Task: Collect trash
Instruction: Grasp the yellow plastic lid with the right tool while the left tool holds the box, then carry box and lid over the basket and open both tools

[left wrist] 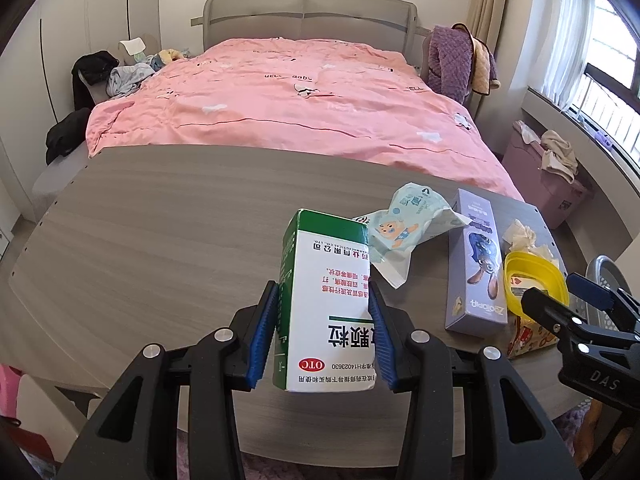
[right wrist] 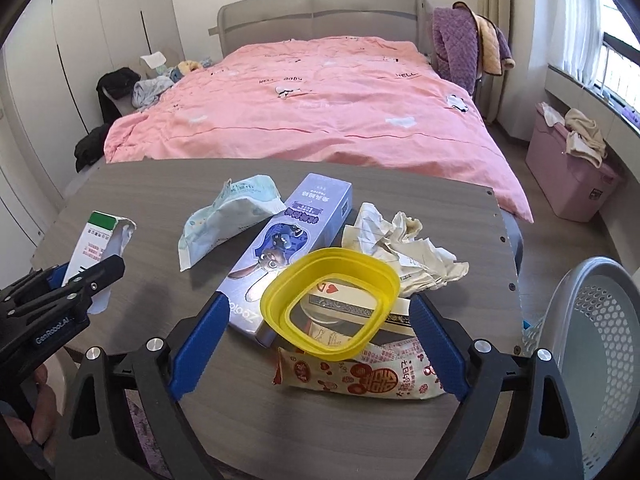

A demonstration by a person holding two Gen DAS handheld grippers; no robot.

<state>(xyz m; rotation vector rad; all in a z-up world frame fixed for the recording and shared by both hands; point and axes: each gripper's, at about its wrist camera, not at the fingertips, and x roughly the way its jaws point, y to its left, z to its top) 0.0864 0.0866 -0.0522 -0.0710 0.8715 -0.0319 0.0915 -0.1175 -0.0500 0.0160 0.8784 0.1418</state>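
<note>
Bed (right wrist: 312, 108): pink quilt, behind the table.

Table (left wrist: 160, 240): grey wood-grain top, carrying the trash pile near its right end.

Basket (right wrist: 592, 340): pale perforated plastic, just off the table's right edge.

Purple carton (right wrist: 280, 256): long, lying flat, cartoon rabbit print.

Medicine box (left wrist: 328, 300): white and green, raised above the table, clamped between the blue pads of the left gripper (left wrist: 325, 340).

Crumpled paper (right wrist: 404, 248): beside the purple carton.

Wipes packet (right wrist: 228, 216): pale blue, slack, left of the carton.

Red-printed wrapper (right wrist: 360, 372): nearest the table's front edge.

Yellow ring (right wrist: 332, 304): plastic, resting atop the pile, between the widely spread jaws of the right gripper (right wrist: 316, 344), which grip nothing.
</note>
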